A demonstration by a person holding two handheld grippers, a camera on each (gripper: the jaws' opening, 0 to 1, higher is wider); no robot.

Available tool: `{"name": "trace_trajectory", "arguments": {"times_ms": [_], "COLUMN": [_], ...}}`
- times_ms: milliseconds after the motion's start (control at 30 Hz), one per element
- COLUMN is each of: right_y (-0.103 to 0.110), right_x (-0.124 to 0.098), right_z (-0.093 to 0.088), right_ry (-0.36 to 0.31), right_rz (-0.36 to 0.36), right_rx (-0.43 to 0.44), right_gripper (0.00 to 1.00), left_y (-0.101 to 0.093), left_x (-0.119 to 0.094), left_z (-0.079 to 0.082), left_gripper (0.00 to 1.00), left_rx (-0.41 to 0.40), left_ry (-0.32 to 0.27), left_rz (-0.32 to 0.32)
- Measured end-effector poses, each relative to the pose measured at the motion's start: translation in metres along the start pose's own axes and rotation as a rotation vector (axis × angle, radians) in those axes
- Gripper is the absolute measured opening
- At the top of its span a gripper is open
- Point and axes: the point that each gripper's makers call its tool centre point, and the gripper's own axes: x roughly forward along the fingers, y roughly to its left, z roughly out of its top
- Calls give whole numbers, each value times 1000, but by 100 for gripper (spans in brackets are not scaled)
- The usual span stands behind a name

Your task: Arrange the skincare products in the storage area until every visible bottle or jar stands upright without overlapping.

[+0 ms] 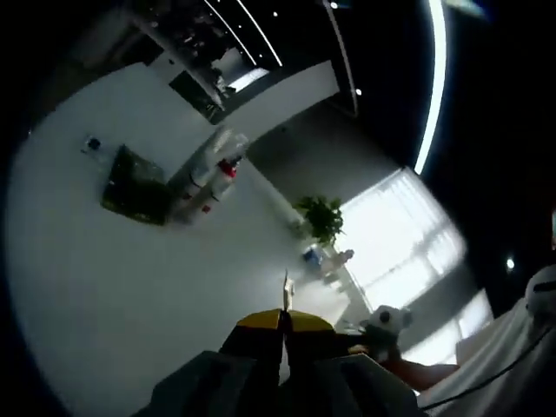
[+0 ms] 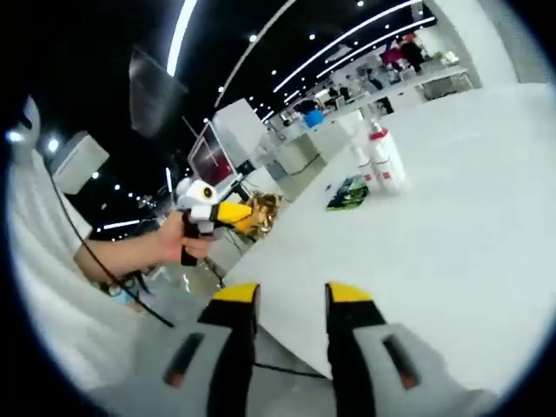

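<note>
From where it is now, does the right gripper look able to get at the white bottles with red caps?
Probably yes, after a long reach. The right gripper is open and sits off the table's near edge; the white bottles stand far across bare white table, with nothing between them.

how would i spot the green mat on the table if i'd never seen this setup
Start with the big white table and find the cluster of white bottles standing far from the grippers. The mat lies flat on the tabletop right beside them. It is the one dark green, patterned, flat thing there, while its neighbours are upright and white.
</note>
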Motion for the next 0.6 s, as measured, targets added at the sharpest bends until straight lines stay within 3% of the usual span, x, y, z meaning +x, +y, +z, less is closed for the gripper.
{"name": "trace_trajectory", "arguments": {"times_ms": [100, 333, 467, 600], "right_y": [-3, -17, -34, -41], "right_x": [2, 3, -1, -4], "right_z": [-3, -3, 0, -1], "right_ry": [21, 26, 34, 48], "right_rz": [-8, -106, -215, -256], "right_rx": [-20, -123, -205, -233], "right_gripper": [41, 56, 60, 61], "left_y": [17, 54, 74, 88], "left_x": [-3, -8, -8, -5], "left_z": [19, 46, 66, 82], "left_gripper": [1, 1, 1, 1], "left_rx": [-27, -71, -73, -86], "left_ry": [-37, -29, -18, -32], "left_rz": [44, 150, 207, 251]}}
